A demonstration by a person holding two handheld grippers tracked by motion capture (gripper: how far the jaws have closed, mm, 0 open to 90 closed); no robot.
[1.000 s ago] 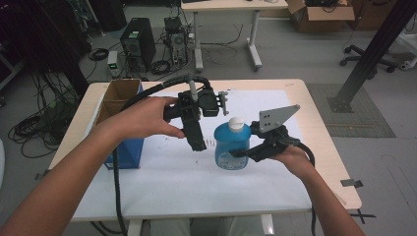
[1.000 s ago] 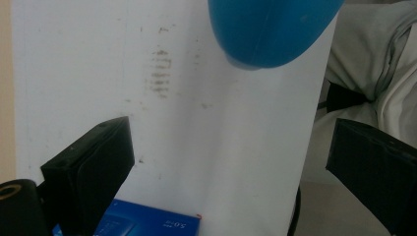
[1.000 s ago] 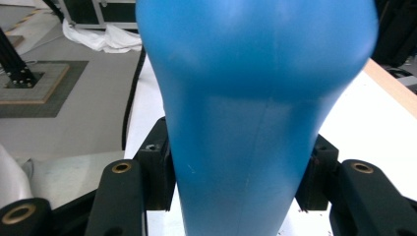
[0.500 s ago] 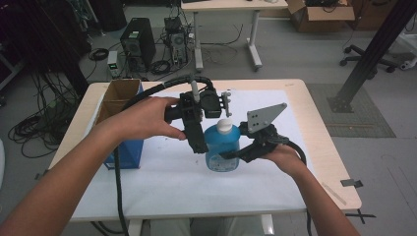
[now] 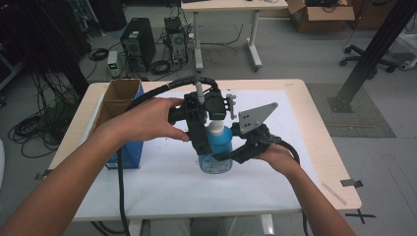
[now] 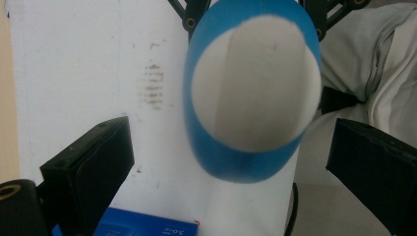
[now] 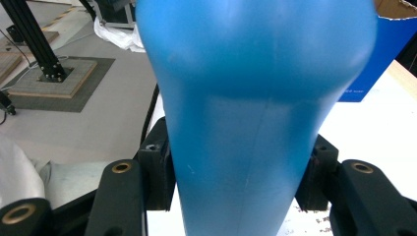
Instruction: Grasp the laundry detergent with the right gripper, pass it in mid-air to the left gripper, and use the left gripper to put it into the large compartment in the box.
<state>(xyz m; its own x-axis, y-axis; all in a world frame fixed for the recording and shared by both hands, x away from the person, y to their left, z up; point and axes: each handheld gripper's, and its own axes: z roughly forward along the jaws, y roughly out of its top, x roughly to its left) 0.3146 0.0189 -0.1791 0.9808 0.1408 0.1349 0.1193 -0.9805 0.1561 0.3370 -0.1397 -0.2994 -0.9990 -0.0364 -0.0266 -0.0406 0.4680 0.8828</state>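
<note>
A blue bottle (image 5: 216,152) with a white cap (image 5: 217,129) stands upright over the white sheet, with my right gripper (image 5: 230,156) shut on its lower body from the right. In the right gripper view the blue body (image 7: 251,113) sits between both pads (image 7: 156,167). My left gripper (image 5: 209,140) points down over the bottle's top, open, one finger (image 5: 199,142) down the bottle's left side. In the left gripper view the bottle (image 6: 253,88) is a white oval ringed in blue, with the jaws wide apart on either side and not touching it.
An open cardboard box with blue sides (image 5: 120,105) stands at the table's left; its blue wall (image 7: 388,54) lies beyond the bottle. The white sheet (image 5: 162,182) covers the tabletop. Cables trail from both grippers. Desks, computers and a chair stand on the floor behind.
My right gripper has carried the bottle leftward until it is under the left gripper's jaws. The left hand has stayed about where it was.
</note>
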